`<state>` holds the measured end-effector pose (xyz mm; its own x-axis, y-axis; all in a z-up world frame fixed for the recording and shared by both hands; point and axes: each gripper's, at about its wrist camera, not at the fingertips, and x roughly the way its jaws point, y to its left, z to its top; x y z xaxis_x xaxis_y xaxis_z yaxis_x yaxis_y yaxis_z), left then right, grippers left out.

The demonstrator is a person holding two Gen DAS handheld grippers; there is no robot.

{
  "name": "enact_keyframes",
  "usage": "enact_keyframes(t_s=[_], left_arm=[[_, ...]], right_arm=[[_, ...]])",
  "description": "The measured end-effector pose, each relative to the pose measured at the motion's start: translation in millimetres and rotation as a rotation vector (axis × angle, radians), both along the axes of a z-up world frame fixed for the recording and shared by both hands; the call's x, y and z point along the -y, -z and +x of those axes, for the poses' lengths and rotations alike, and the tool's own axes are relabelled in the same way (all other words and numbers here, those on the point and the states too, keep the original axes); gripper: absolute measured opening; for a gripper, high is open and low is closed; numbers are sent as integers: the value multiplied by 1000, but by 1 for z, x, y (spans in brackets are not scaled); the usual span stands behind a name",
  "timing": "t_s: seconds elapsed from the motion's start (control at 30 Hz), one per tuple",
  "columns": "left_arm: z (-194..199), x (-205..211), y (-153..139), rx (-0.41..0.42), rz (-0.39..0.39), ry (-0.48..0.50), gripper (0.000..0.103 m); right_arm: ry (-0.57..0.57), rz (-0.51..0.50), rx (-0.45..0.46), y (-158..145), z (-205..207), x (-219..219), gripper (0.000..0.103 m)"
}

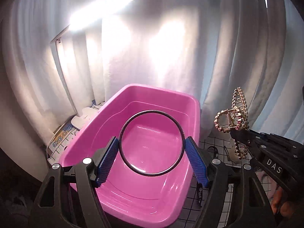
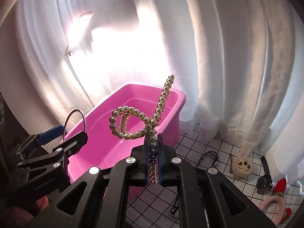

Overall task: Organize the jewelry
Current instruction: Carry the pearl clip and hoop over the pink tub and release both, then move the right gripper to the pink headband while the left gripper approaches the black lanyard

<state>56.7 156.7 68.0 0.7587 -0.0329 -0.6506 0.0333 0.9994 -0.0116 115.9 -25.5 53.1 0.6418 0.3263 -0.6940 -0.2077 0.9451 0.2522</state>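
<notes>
**A:** Start on the left. What sits there?

**B:** A white lamp base (image 1: 85, 116) and a printed box (image 1: 60, 139) lie at the far left, beside the white curtain (image 1: 133, 57). Just right of them stands the pink rectangular plastic tub (image 1: 195, 117), on a white cloth with a black grid (image 2: 199, 146).

**A:** And the left gripper?

**B:** The left gripper (image 1: 152, 145) is held above the tub. Its blue ribbed pads (image 1: 107, 158) are clamped on the two sides of a thin dark round bangle (image 1: 152, 142), which stands upright between them, off the tub's floor. The tub's inside shows bare through the ring.

**A:** The right one?

**B:** The right gripper (image 2: 153, 148) is at the tub's near right corner. Its fingers are pressed together on the lower arm of a gold hair claw clip set with pearl beads (image 2: 140, 121). The clip's looped end with the coil spring leans left over the tub; its long beaded arm points up and far.

**A:** Anything further right?

**B:** On the grid cloth, near the curtain's hem, a small black-strapped item (image 2: 210, 156), then a cream skull-shaped ornament (image 2: 243, 166), then a black wristwatch (image 2: 265, 176). At the near right edge lies something pink and red (image 2: 277, 199); I cannot tell what. A black lanyard strap (image 2: 175, 207) lies under the right gripper.
</notes>
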Motion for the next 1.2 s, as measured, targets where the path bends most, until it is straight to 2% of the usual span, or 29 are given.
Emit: enact_keyframes(t_s=[0.17, 0.33, 0.53, 0.8, 0.87, 0.9, 0.97, 1.03, 1.2], left_arm=[[24, -43, 22, -68, 13, -91, 69], [47, -73, 54, -166, -21, -143, 69], [64, -90, 75, -239, -44, -160, 70], [75, -97, 87, -295, -58, -145, 72], [76, -95, 89, -304, -39, -144, 74], [76, -94, 89, -307, -37, -145, 81], [75, -94, 88, -303, -35, -149, 87], [74, -94, 88, -301, -18, -153, 87], [70, -95, 89, -312, -25, -167, 87]], right_arm=[[-106, -12, -81, 20, 44, -60, 7], [-134, -43, -185, 50, 79, -95, 7], [-120, -83, -269, 75, 98, -108, 7], [-105, -99, -350, 93, 108, -110, 8], [-90, -96, -358, 94, 109, -110, 18], [-90, -85, -356, 94, 110, -109, 20], [-88, -85, -339, 88, 108, -109, 31], [-85, -93, -320, 83, 107, -109, 38], [-59, -75, -307, 76, 103, -102, 39]])
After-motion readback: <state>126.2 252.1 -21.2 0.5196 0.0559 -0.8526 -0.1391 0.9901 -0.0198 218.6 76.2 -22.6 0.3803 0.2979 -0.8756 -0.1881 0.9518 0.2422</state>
